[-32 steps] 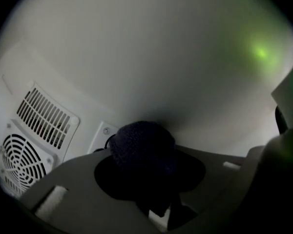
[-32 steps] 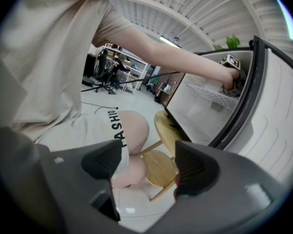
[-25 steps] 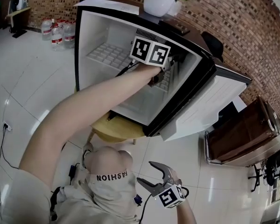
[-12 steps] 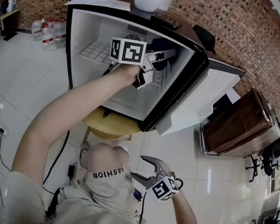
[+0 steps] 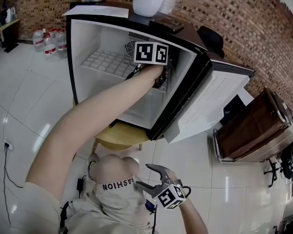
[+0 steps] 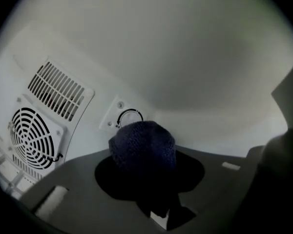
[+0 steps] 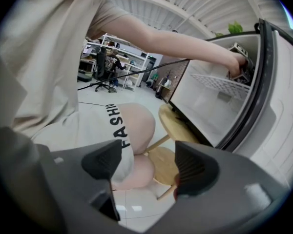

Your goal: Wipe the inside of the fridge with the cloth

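The small fridge [image 5: 88, 28] stands open with its white inside showing. My left arm reaches in; the left gripper's marker cube [image 5: 151, 52] sits near the upper back right corner and hides the fingertips in the head view. In the left gripper view my left gripper [image 6: 146, 179] is shut on a bunched dark blue cloth [image 6: 142, 147]. Its jaws have just been closing with the cloth between them. The cloth is held up close to the thermostat dial [image 6: 128, 118] on the back wall. My right gripper [image 5: 144, 175] hangs low by the person's knee, open with nothing in it [image 7: 149, 165].
A round fan grille [image 6: 33, 138] and a slotted vent [image 6: 58, 91] lie left of the dial. A wire shelf [image 5: 107, 62] crosses the fridge. The door [image 5: 210, 106] swings out right. A wooden stool [image 5: 119, 135] carries the fridge. A plant pot [image 5: 149, 1] stands on top, a wooden cabinet [image 5: 254, 135] at right.
Half a second ago the left gripper was drawn back a little with the cloth showing; now it is pushed deeper toward the back right corner. The right gripper has hardly moved.
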Action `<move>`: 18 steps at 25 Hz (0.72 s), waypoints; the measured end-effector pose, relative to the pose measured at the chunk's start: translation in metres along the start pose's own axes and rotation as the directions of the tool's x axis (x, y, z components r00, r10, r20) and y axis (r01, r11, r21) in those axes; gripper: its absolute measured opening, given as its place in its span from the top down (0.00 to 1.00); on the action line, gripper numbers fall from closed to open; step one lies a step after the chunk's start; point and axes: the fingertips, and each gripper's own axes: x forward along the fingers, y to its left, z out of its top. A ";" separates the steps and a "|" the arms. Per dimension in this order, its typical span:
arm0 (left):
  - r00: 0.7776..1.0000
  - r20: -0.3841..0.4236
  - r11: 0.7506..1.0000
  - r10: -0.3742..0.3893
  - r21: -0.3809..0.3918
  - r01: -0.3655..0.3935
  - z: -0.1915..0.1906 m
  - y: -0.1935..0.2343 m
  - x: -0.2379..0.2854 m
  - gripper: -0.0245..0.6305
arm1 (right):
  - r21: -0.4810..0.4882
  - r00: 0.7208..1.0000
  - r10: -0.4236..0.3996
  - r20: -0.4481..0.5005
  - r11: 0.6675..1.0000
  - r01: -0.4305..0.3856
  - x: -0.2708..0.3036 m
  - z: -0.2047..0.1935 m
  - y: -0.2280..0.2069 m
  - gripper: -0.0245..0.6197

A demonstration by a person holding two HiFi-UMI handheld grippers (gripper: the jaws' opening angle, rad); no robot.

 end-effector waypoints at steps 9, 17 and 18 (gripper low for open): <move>0.913 -0.210 0.934 -0.351 -0.010 0.357 -0.029 -0.065 -0.062 0.78 | 0.041 0.999 -0.042 0.030 0.998 0.041 0.000 0.001 -0.023 0.47; 0.873 -0.342 0.902 -0.347 0.133 0.410 -0.048 -0.092 -0.135 0.78 | 0.057 0.923 -0.385 0.007 0.922 0.384 -0.048 0.051 -0.115 0.59; 0.894 -0.329 0.916 -0.303 0.157 0.369 -0.044 -0.085 -0.130 0.78 | 0.084 0.904 -0.427 0.019 0.902 0.424 -0.057 0.061 -0.132 0.59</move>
